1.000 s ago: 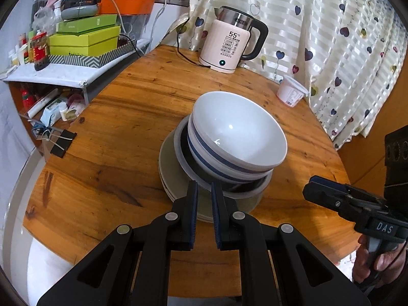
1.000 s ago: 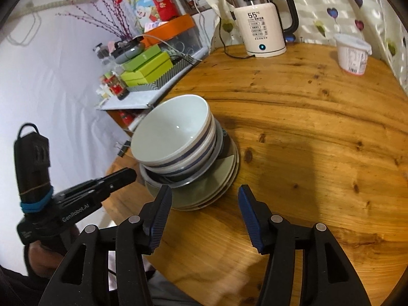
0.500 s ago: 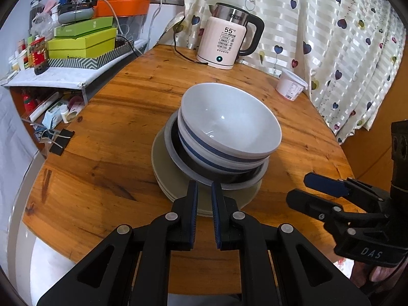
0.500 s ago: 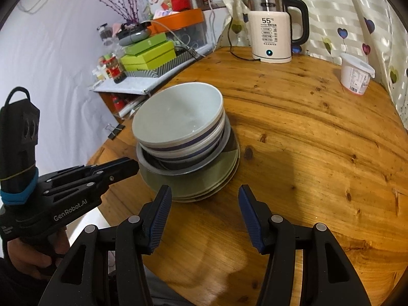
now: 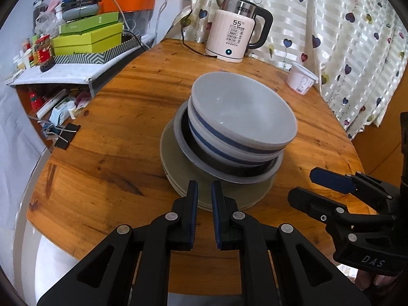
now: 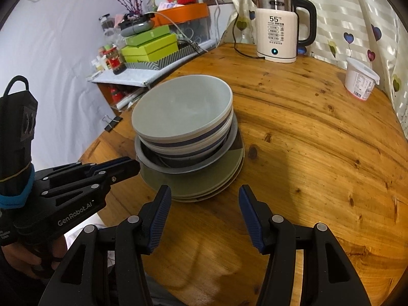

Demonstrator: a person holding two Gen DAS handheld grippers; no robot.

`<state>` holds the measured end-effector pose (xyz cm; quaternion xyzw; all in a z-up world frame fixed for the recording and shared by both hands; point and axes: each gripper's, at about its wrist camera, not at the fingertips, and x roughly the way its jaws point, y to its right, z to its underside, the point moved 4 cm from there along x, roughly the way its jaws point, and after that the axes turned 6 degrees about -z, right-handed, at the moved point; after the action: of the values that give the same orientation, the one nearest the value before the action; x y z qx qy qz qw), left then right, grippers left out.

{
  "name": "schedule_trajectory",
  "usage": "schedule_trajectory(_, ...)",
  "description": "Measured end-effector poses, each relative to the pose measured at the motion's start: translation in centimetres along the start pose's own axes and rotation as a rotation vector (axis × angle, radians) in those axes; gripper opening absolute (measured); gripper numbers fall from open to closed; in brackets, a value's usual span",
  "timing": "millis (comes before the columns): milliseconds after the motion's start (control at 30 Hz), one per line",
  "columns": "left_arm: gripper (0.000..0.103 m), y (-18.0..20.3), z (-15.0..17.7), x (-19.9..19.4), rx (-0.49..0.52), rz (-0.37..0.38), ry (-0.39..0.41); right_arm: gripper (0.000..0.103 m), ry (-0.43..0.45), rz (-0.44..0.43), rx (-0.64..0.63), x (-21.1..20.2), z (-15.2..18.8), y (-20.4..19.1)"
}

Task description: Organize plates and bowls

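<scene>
One stack stands in the middle of the round wooden table (image 5: 107, 158). At the bottom lie olive plates (image 5: 173, 170), then a grey-rimmed dark dish (image 5: 182, 137), then two white bowls with blue bands, the top bowl (image 5: 242, 107) empty. My left gripper (image 5: 204, 191) is shut with nothing in it, its tips just short of the plates' near rim. My right gripper (image 6: 204, 191) is open and empty, hovering at the near edge of the olive plates (image 6: 204, 181) below the top bowl (image 6: 181, 107). Each gripper shows in the other's view: right gripper (image 5: 303, 186), left gripper (image 6: 127, 165).
A white electric kettle (image 5: 234, 40) with its cord stands at the table's far side, and a white tub (image 5: 301, 79) sits near the heart-patterned curtain. Binder clips (image 5: 63, 135) lie at the left edge. A side shelf holds green boxes (image 5: 89, 38) and jars.
The right gripper has rolled and shifted a little toward the left gripper; both its fingers now show in the left wrist view. The stack and the left gripper have stayed put.
</scene>
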<state>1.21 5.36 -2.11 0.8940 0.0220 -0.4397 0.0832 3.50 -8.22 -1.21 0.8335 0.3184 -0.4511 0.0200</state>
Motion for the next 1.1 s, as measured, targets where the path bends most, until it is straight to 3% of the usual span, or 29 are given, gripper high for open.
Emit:
schedule_trajectory(200, 0.011, -0.01, 0.16, 0.47, 0.015, -0.053, -0.016, 0.061, -0.004, 0.006, -0.006, 0.28, 0.00, -0.03)
schedule_trajectory(1100, 0.011, 0.34, 0.27, 0.86, 0.044, -0.071, -0.022, 0.062, -0.009, 0.003, -0.015, 0.69, -0.01, -0.25)
